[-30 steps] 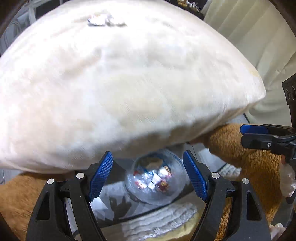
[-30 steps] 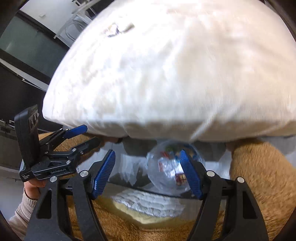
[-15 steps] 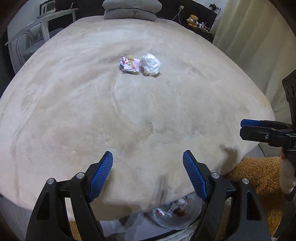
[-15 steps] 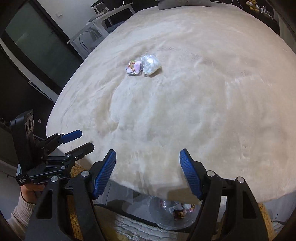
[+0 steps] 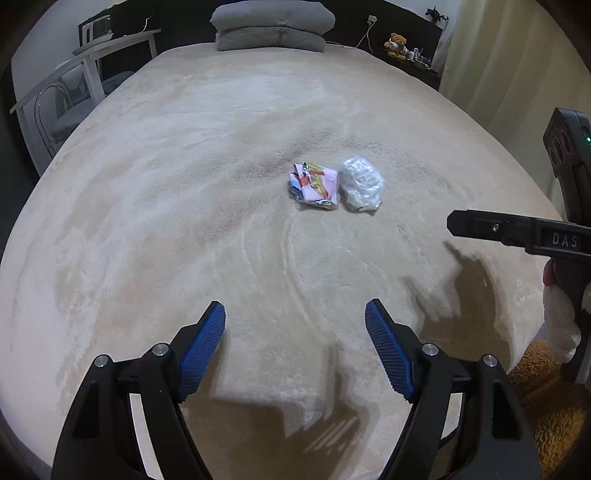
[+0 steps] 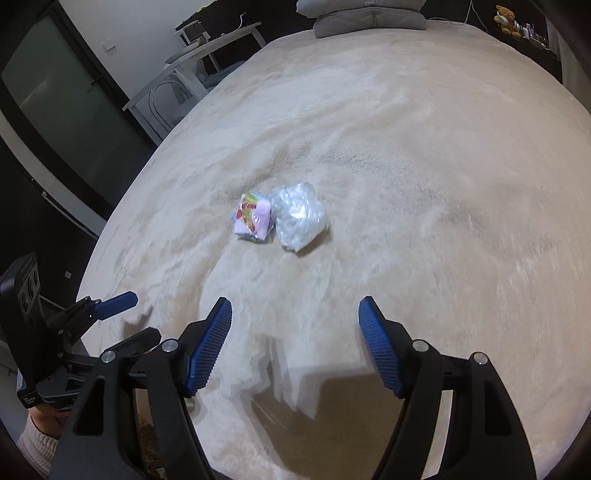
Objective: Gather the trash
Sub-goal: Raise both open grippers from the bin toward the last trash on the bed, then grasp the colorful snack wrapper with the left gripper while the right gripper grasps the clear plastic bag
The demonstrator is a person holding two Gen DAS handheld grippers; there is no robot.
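Note:
Two pieces of trash lie side by side in the middle of the cream bed cover (image 5: 184, 229): a crumpled pink and multicoloured wrapper (image 5: 314, 186) (image 6: 252, 218) and, to its right, a crumpled clear plastic bag (image 5: 361, 183) (image 6: 298, 216). My left gripper (image 5: 295, 325) hovers open over the bed's near part, well short of the trash, nothing between its blue pads. My right gripper (image 6: 295, 321) is open too and empty, also short of the trash. Each gripper shows in the other's view, the right one (image 5: 517, 234) at the right edge and the left one (image 6: 92, 317) at lower left.
Grey pillows (image 5: 271, 26) are stacked at the head of the bed. A white desk with a chair (image 5: 77, 74) stands to the left. A dark shelf with a teddy bear (image 5: 397, 44) and a curtain (image 5: 509, 62) are at the right. Brown rug (image 5: 543, 384) shows beyond the bed's near corner.
Both grippers rose from below the bed's edge and moved forward over the bed. The clear bin with trash and the brown rug dropped out of view; the two pieces of trash came closer.

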